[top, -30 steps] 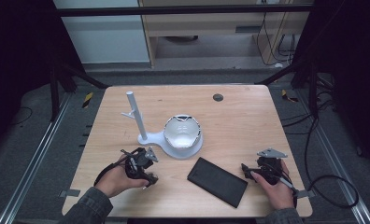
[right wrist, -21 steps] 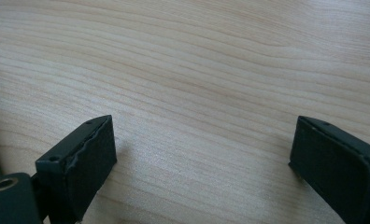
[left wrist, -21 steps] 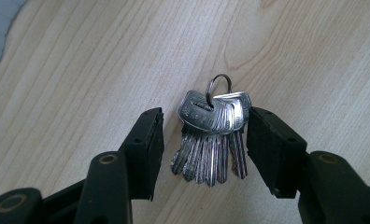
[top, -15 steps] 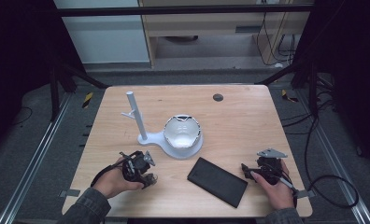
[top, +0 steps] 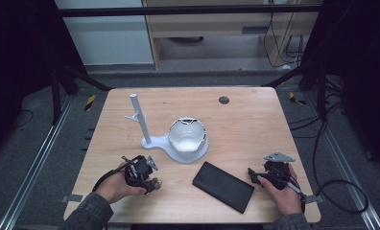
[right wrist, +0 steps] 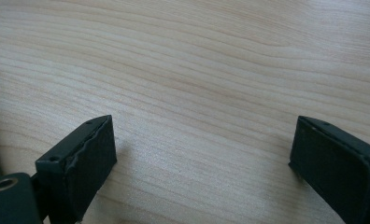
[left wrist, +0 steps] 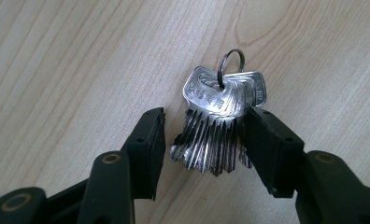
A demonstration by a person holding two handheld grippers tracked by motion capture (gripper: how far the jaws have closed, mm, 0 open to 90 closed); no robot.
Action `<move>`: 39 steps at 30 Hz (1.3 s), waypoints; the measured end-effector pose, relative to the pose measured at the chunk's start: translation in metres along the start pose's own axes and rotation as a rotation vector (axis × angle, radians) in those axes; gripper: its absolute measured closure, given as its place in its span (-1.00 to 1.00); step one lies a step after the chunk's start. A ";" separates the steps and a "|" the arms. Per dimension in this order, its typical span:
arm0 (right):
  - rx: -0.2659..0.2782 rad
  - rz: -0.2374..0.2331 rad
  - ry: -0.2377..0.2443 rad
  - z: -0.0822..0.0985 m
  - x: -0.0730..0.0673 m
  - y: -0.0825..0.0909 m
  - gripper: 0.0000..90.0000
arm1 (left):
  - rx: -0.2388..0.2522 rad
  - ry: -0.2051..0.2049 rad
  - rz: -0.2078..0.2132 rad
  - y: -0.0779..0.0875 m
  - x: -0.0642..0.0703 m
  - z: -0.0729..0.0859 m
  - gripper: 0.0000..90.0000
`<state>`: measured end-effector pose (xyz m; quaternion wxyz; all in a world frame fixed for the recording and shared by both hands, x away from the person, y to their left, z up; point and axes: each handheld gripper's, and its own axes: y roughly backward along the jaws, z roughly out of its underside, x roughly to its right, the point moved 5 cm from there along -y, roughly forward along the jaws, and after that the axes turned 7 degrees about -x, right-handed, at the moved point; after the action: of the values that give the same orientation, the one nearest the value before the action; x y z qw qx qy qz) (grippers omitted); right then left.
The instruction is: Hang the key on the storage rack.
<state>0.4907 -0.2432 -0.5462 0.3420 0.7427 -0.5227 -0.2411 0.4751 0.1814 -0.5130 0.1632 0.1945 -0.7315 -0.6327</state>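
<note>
A: What are the tongs doing?

B: The left gripper (left wrist: pixel 204 135) straddles a bunch of silver metal keys on a steel ring (left wrist: pixel 216 126). Its jaws have just been closing; one pad touches the bunch, the other stands just clear. The right gripper (right wrist: pixel 204 158) rests wide open over bare wood.

A: Where do the keys lie?

B: Flat on the light wooden table (top: pixel 255 120), near its front left. Between the hands lies a flat black rectangular case (top: pixel 223 186); behind it stands a white plastic stand with an upright post and bowl (top: pixel 176 136).

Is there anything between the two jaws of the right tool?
No: in the right gripper view the right tool stands wide open over the bare wooden table, with nothing between its jaws.
</note>
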 end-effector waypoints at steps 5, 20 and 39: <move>0.000 0.000 0.000 0.000 0.000 0.000 -0.84 | 0.000 -0.009 0.019 0.000 0.002 -0.001 0.18; 0.000 -0.003 0.004 0.001 -0.001 0.001 -0.84 | -0.001 0.003 0.042 0.001 0.009 -0.001 0.79; -0.002 -0.003 0.011 0.001 -0.001 0.001 -0.85 | -0.001 0.025 0.052 0.005 0.007 -0.001 0.87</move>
<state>0.4892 -0.2427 -0.5463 0.3451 0.7444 -0.5196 -0.2382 0.4695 0.1778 -0.5082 0.1887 0.1832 -0.7341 -0.6261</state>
